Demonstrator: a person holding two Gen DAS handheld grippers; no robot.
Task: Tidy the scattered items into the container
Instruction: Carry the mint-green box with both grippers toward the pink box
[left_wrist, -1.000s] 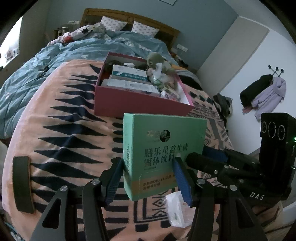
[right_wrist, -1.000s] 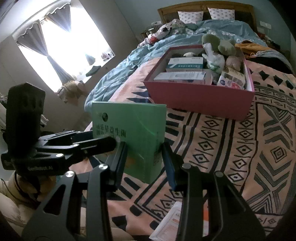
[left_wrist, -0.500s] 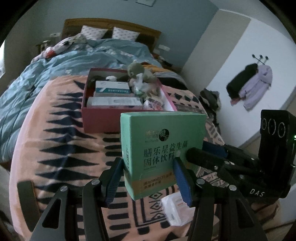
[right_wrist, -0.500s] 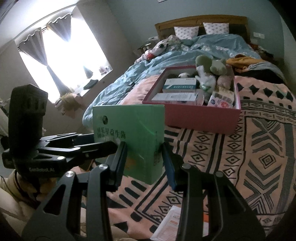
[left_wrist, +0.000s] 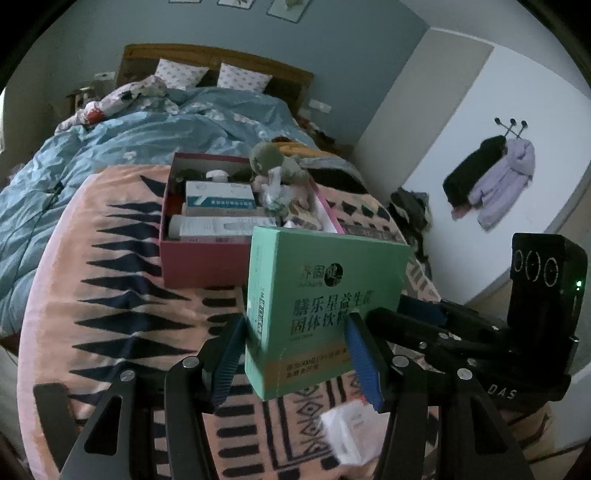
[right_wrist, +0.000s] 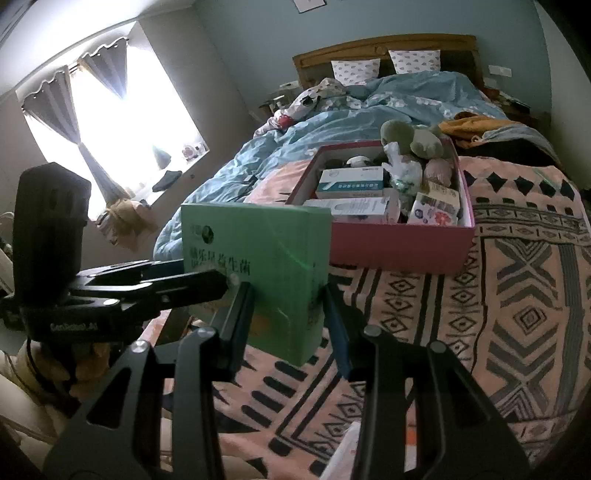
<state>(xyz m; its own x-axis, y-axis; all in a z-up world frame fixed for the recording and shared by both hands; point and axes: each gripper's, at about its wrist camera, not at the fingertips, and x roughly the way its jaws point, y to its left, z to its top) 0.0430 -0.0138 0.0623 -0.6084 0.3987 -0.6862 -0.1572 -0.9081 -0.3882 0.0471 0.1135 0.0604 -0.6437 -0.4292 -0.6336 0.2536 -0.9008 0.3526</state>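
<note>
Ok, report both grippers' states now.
Left gripper: shut on the green box.
Right gripper: shut on the same green box.

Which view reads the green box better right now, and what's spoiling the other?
Left wrist view: green box evenly lit, print legible; white packet below blurred. Right wrist view: window blown out, box face dim and soft; fisheye bends both edges.

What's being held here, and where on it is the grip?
The green box, held upright by both grippers: the left gripper clamps its lower part across the front, and the right gripper clamps its lower narrow side.
</note>
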